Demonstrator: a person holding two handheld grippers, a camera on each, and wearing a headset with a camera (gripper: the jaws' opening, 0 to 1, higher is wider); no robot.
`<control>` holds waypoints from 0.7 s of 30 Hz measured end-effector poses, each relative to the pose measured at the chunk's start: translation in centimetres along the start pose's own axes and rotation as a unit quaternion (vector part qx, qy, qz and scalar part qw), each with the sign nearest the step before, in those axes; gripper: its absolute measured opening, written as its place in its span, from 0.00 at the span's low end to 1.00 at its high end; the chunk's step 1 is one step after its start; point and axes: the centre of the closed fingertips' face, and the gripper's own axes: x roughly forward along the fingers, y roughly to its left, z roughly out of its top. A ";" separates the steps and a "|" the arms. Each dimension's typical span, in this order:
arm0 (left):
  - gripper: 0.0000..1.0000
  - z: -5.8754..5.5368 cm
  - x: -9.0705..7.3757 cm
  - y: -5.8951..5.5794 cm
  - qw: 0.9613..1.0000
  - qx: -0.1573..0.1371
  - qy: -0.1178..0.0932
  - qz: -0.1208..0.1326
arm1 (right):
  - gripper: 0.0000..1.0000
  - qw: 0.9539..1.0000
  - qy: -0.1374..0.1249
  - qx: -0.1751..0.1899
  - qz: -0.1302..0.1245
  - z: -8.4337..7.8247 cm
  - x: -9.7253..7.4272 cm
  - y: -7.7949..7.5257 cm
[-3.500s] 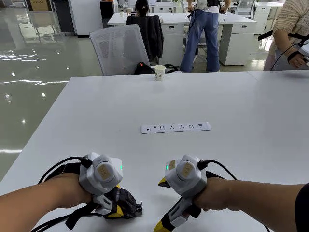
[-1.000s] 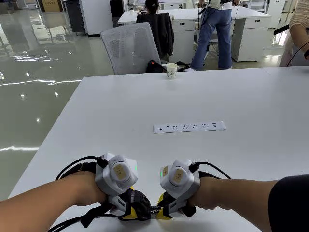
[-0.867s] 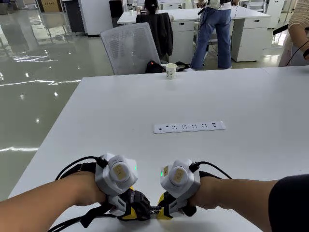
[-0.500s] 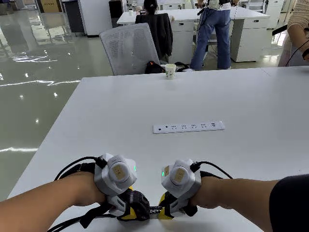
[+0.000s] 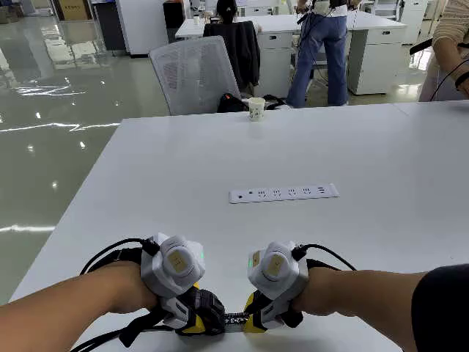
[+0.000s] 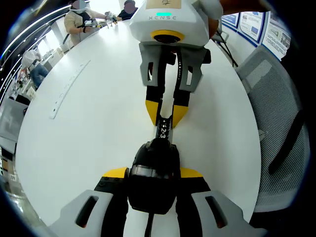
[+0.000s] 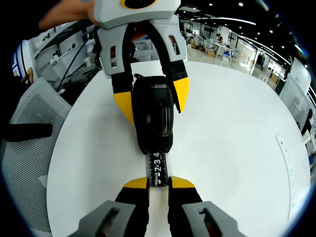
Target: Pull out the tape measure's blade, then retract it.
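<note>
My left gripper [image 6: 154,174] is shut on the black tape measure case [image 6: 151,155], low over the white table [image 5: 168,183] near its front edge. A short stretch of numbered blade [image 7: 157,169] runs out of the case. My right gripper [image 7: 158,183] is shut on the blade's end, its yellow fingertips [image 6: 154,112] facing the case at close range. In the head view the left gripper [image 5: 192,320] and the right gripper [image 5: 253,321] sit side by side, with the case [image 5: 208,317] and a bit of blade [image 5: 234,320] between them.
A white power strip [image 5: 283,193] lies mid-table, beyond the grippers. A paper cup [image 5: 256,108] stands at the far edge, with a grey mesh chair [image 5: 194,73] behind it. People stand at desks in the background. The table's left edge is close to my left arm.
The grippers were apart 3.5 s ago, then came together at the case. Over the last half second the right gripper has edged away, drawing out a short length of blade.
</note>
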 end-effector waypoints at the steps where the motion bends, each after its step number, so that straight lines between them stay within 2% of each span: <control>1: 0.31 0.0 0.0 0.0 1.000 0.000 0.000 0.000 | 0.11 1.000 0.000 0.000 0.000 0.0 0.0 0.0; 21: 0.31 0.0 0.1 -0.1 1.000 -0.001 -0.001 0.002 | 0.11 1.000 0.002 0.001 -0.004 -0.7 -0.6 -0.1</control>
